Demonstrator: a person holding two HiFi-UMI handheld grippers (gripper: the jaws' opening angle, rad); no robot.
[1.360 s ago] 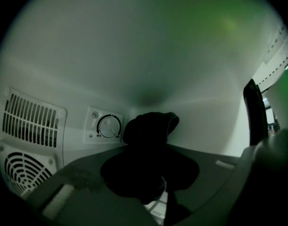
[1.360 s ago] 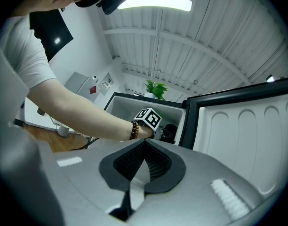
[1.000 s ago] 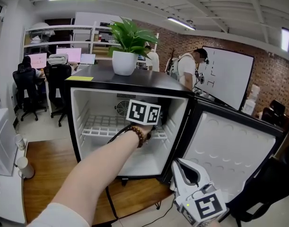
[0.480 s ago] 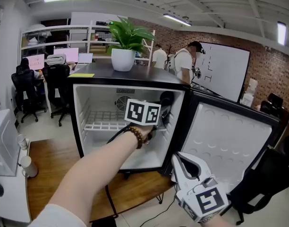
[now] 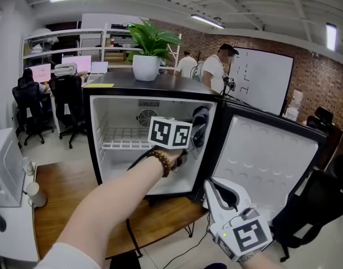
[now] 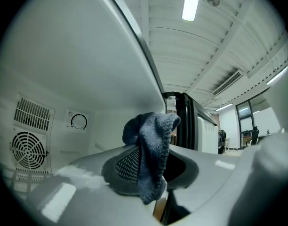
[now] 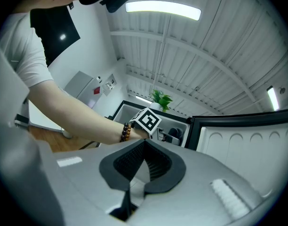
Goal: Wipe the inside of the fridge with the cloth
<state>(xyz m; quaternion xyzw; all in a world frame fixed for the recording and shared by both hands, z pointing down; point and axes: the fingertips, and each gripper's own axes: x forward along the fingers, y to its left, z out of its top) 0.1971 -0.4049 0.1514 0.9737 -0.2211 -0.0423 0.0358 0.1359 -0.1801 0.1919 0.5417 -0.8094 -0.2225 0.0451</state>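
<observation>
The fridge [image 5: 93, 144] stands open, its door [image 5: 267, 161] swung out to the fridge's right. The left hand-held gripper [image 5: 193, 132] reaches level into the fridge's compartment, high up and close to its right inner wall. Its 2 jaws pinch a dark blue-grey cloth [image 6: 152, 147], which bunches above the pads and hangs down between them. In the head view the cloth [image 5: 200, 119] sits against the upper right side of the fridge interior; whether it actually touches the wall cannot be told. On the fridge's back wall, left of the cloth, are a round fan grille [image 6: 28, 149] and a small dial [image 6: 78, 121]. A white wire shelf [image 5: 124, 144] crosses the left part of the compartment. The right hand-held gripper [image 7: 144, 147] is outside the fridge, low in front of the open door, its jaws pressed together with nothing between them. A potted plant [image 5: 145, 67] stands on top of the fridge.
</observation>
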